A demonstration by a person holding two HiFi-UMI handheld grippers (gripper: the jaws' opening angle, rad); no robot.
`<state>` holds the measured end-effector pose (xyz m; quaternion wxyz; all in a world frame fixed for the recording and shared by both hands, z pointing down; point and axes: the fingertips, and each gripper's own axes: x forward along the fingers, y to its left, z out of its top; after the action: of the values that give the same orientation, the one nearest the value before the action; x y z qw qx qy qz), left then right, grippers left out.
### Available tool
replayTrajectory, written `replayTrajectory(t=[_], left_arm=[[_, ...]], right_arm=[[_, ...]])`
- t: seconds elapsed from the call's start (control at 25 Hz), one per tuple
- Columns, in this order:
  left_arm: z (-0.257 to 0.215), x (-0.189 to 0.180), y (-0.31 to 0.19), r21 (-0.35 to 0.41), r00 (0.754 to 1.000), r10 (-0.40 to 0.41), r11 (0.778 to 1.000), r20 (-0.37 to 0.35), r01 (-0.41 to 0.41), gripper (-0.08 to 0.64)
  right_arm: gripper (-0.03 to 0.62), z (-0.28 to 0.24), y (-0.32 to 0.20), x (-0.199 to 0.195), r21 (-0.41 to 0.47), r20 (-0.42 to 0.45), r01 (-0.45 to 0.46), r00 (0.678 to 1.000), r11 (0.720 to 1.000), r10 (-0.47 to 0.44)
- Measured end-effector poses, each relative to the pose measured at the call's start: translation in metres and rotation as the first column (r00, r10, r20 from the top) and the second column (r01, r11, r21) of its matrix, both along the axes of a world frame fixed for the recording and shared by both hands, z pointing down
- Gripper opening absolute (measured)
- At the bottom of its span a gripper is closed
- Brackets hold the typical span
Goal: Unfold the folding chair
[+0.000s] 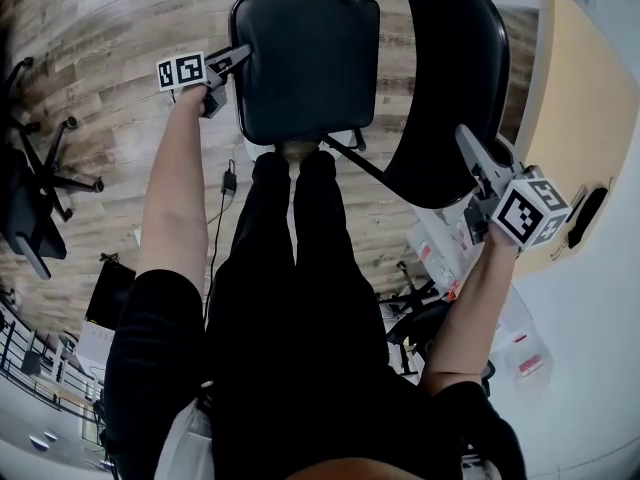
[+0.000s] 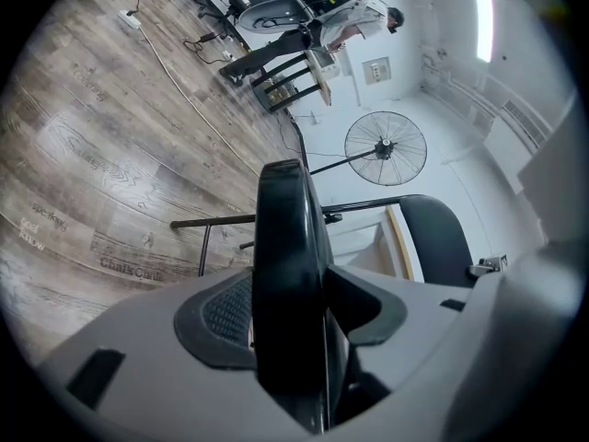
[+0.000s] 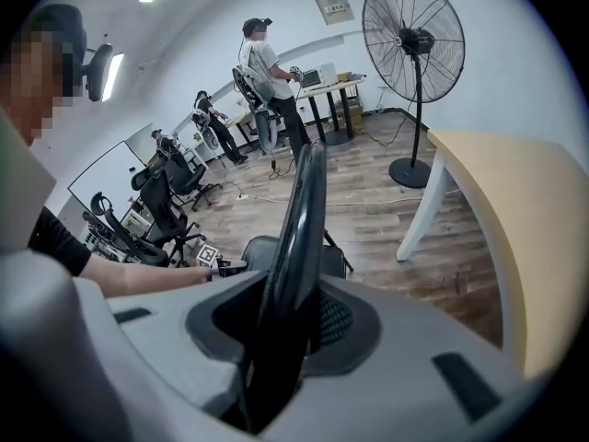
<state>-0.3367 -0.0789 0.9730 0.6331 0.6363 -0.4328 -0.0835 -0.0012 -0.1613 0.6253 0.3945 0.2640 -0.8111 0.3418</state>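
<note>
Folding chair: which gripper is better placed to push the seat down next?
Left, probably: the left gripper is clamped on the seat edge, while the right gripper holds the backrest rim and can only steady it.

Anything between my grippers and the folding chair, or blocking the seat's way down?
Nothing stands between them. The left gripper's jaws are clamped on the seat's edge, and the right gripper's are on the backrest. Nothing visible blocks the seat; only your own legs stand close to its near edge.
</note>
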Motion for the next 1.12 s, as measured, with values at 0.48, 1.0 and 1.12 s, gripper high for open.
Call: replayTrajectory(t=[0.48, 1.0, 1.12], left_arm=[[0.045, -0.019, 0.008, 0.008, 0.997, -0.029, 1.0, -0.068, 0.029, 0.232], [0.076, -0.023, 0.013, 0.023, 0.993, -0.045, 0.999, -0.112, 0.048, 0.235], [0.07, -0.016, 0.01, 0.044, 0.972, -0.076, 0.995, -0.224, 0.088, 0.236]], right_arm=[[0.106, 0.036, -0.017, 0.026, -0.02, -0.026, -0.02, 0.999, 1.0, 0.019], [0.106, 0.073, -0.035, 0.069, -0.09, -0.011, -0.045, 0.999, 0.995, 0.045], [0.106, 0.077, -0.035, 0.069, -0.1, 0.008, -0.033, 0.999, 0.994, 0.034]])
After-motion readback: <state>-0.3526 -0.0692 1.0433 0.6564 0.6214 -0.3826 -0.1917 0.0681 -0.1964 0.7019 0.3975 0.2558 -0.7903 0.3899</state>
